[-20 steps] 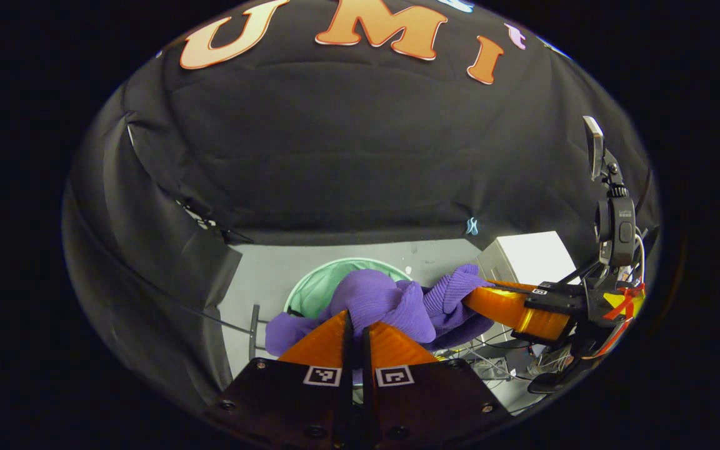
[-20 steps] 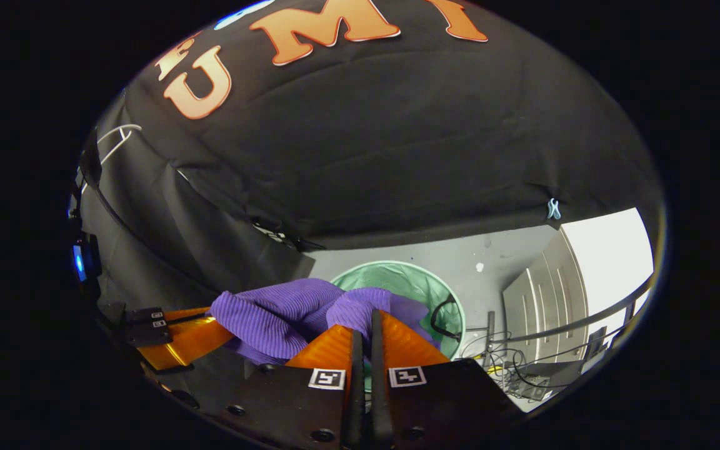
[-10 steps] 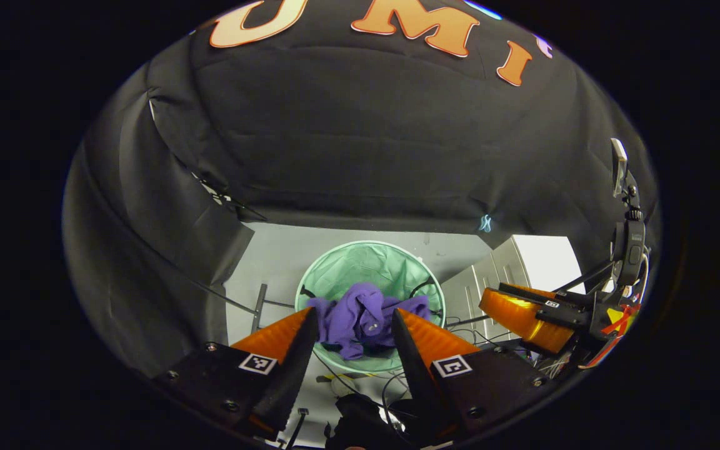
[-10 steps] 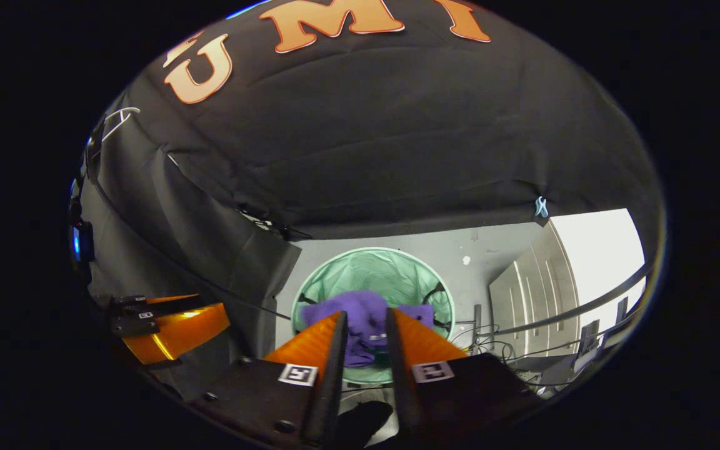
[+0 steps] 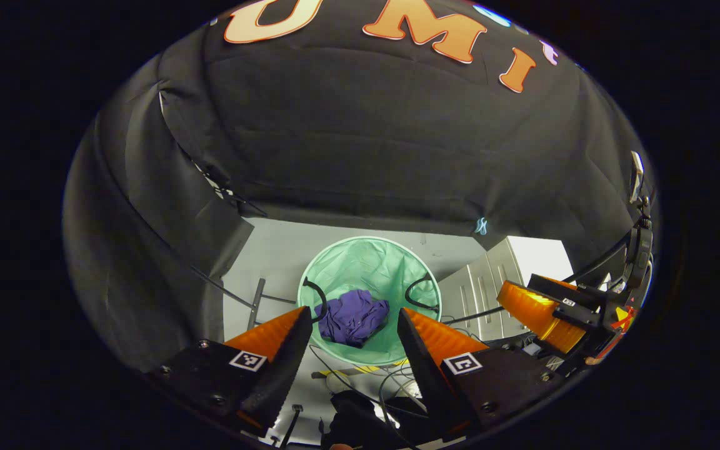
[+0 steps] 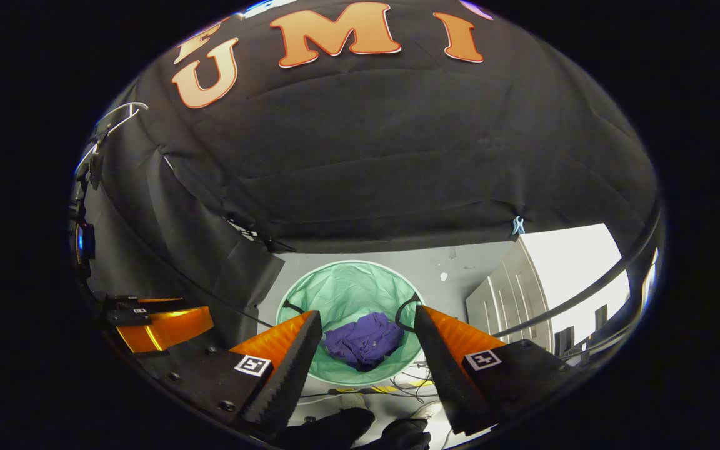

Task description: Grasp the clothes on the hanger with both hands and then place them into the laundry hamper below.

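Your left gripper (image 5: 350, 322) stands wide open, holding nothing; your right gripper (image 6: 367, 322) likewise, fingers spread and empty. The purple garment (image 5: 352, 317) lies crumpled at the bottom of the green mesh laundry hamper (image 5: 360, 262) below, between its two black handles (image 5: 419, 292).

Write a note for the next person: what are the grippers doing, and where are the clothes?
Left gripper: open, empty, above the hamper.
Right gripper: open, empty, also above it.
Clothes: a purple bundle lying inside the green hamper on the floor.
Done: clothes are in the hamper, both grippers have let go.
Left: nothing more to place; just pull both grippers away.
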The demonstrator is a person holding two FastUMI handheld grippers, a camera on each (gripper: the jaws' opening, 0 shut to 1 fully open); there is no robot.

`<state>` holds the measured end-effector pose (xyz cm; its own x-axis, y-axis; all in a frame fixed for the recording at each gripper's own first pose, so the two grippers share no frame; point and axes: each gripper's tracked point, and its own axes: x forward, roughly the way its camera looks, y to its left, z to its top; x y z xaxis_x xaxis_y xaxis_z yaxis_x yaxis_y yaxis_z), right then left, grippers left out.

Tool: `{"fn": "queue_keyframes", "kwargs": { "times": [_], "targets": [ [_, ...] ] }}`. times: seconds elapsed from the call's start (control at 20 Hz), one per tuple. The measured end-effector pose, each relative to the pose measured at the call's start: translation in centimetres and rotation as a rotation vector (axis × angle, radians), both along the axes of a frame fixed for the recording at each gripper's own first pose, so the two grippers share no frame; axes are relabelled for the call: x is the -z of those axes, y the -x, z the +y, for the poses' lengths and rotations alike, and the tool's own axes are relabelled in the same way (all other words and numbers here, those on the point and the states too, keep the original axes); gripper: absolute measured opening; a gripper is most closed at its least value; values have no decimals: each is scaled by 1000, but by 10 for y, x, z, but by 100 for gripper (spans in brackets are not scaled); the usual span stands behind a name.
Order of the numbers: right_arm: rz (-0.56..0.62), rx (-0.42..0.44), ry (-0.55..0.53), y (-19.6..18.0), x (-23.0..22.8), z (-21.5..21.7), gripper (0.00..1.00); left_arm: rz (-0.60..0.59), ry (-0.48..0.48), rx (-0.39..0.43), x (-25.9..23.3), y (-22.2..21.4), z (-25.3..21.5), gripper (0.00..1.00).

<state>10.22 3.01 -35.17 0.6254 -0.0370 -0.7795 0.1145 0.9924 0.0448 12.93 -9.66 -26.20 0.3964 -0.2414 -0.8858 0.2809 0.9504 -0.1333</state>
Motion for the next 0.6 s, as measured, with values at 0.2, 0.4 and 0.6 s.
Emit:
{"fn": "queue_keyframes", "kwargs": {
  "times": [0.2,0.4,0.6],
  "targets": [
    [-63,12,-18,3,-36,-7,99,-83,18,-30,-49,8,-9,98],
    [-155,5,-12,4,-89,-26,99,-186,22,-51,-92,13,-21,98],
    [-245,6,-20,15,-139,-50,98,-286,76,-70,-133,18,-43,98]
  ]
}}
